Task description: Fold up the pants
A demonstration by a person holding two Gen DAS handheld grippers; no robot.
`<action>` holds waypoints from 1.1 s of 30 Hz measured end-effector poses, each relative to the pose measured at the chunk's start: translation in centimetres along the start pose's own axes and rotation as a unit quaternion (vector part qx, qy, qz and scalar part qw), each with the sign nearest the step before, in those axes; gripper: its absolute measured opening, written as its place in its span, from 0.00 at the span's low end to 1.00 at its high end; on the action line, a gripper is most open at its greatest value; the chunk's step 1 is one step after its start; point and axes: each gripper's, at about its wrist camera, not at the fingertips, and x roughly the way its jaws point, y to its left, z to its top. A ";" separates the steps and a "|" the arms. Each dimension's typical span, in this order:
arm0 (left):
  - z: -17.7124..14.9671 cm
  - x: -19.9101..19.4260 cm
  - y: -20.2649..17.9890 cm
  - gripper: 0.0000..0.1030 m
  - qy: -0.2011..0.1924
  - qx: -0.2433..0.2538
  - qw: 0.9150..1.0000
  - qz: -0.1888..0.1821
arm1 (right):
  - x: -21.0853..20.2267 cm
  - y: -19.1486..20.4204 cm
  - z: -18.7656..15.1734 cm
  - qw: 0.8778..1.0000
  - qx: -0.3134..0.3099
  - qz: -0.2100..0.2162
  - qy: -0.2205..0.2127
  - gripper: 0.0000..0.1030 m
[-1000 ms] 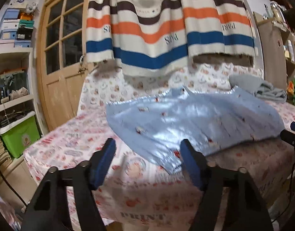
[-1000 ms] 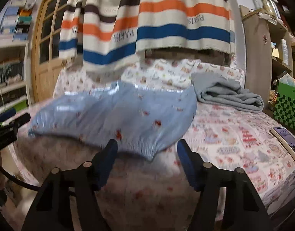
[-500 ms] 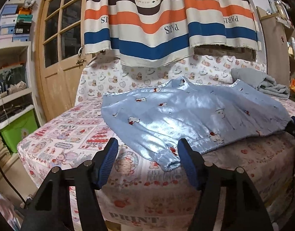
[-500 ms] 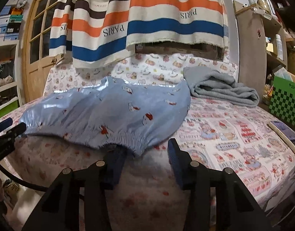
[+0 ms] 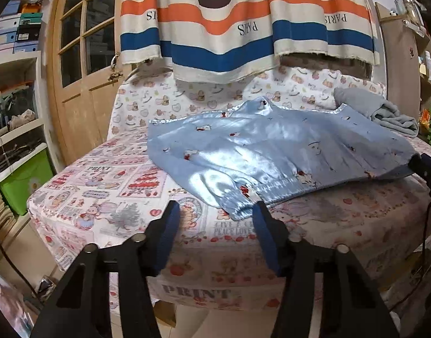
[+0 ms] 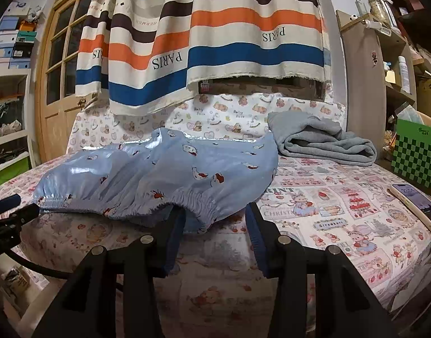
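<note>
Both grippers, left (image 5: 214, 215) and right (image 6: 215, 217), have been closing but stay open around the pants' (image 5: 271, 152) near corners, so the shiny cloth could slip out.

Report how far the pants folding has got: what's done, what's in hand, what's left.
Done: the blue satin pants lie spread on the printed bed sheet, not yet folded; a grey garment sits bundled behind. In hand: the left gripper and right gripper have just been closing at the near elastic hem's two corners; both jaws look open, hem cloth between them, no firm pinch visible. Left: grip, lift, make every fold.
</note>
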 end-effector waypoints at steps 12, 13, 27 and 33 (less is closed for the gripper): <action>1.1 2.1 -1.4 0.21 0.003 0.009 1.000 -0.021 | 2.1 1.0 0.2 1.000 -0.008 -0.008 0.012 0.32; 1.2 2.0 -1.4 0.17 0.000 0.009 1.000 -0.018 | 2.2 0.9 0.2 1.000 -0.005 -0.009 0.014 0.23; 0.6 -2.5 0.3 0.11 -0.054 0.005 0.998 0.029 | -0.5 1.1 0.4 0.999 0.033 0.032 0.009 0.11; -0.5 -2.8 0.3 0.11 -0.044 0.013 0.999 0.022 | -0.7 1.9 -1.4 0.999 0.018 0.022 0.031 0.11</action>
